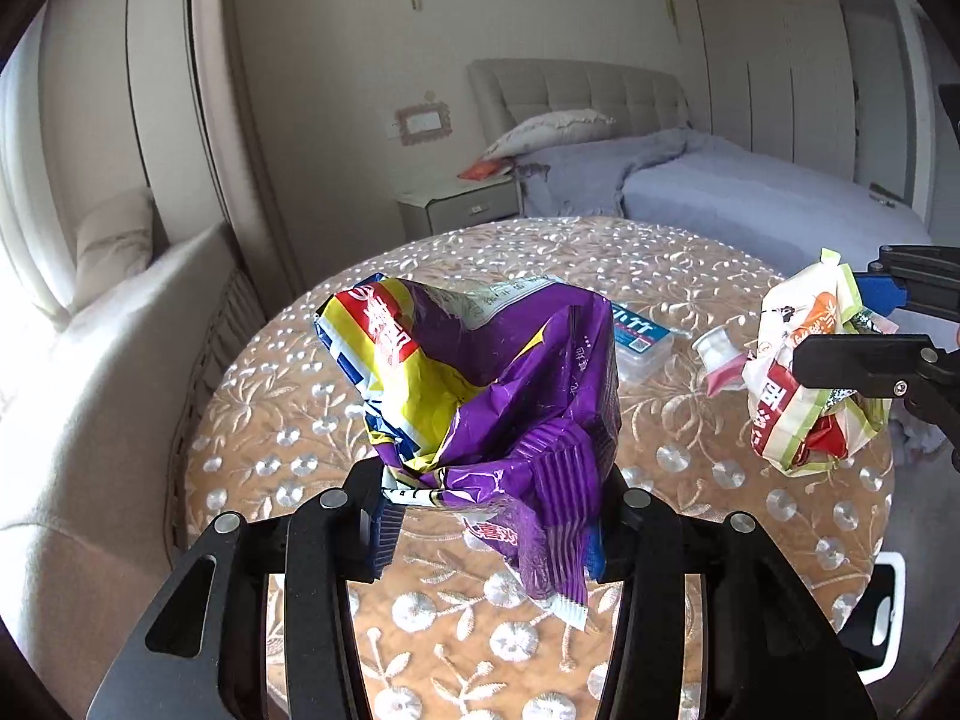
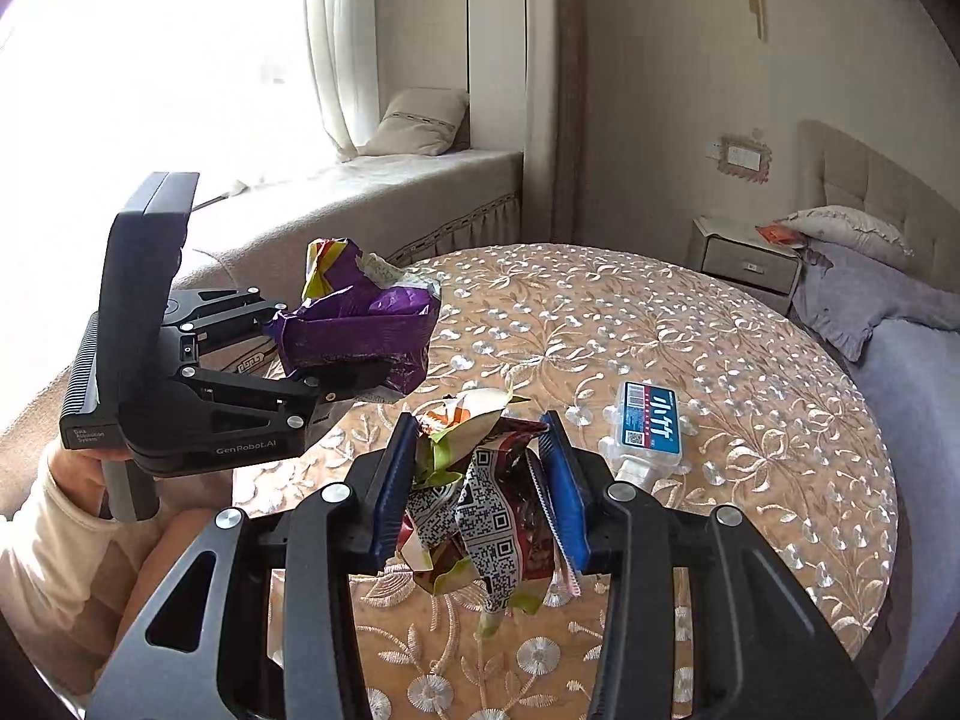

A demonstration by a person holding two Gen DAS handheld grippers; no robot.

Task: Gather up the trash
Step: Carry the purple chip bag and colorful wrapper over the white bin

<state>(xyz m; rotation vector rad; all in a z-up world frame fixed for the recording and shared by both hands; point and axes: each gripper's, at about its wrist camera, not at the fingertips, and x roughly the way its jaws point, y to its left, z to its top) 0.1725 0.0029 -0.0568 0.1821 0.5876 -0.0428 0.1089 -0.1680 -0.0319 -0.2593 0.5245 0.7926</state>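
My left gripper (image 1: pixel 489 510) is shut on a crumpled purple and yellow snack bag (image 1: pixel 480 372) and holds it above the round table (image 1: pixel 690 264). From the right wrist view the left gripper (image 2: pixel 336 360) and purple bag (image 2: pixel 360 318) show at the left. My right gripper (image 2: pixel 480 480) is shut on a crumpled white, green and red wrapper (image 2: pixel 474 504) with QR codes. In the left wrist view the right gripper (image 1: pixel 864 324) holds that wrapper (image 1: pixel 804 372) at the right. An empty clear plastic bottle with a blue label (image 2: pixel 648 426) lies on the table; it also shows behind the purple bag (image 1: pixel 642 339).
The table has a beige embroidered cloth (image 2: pixel 720 330). A window bench with a cushion (image 2: pixel 420 120) lies behind it. A bed (image 1: pixel 750 192) and a nightstand (image 1: pixel 462 204) stand beyond the table. A small white cap and pink scrap (image 1: pixel 720 354) lie on the table.
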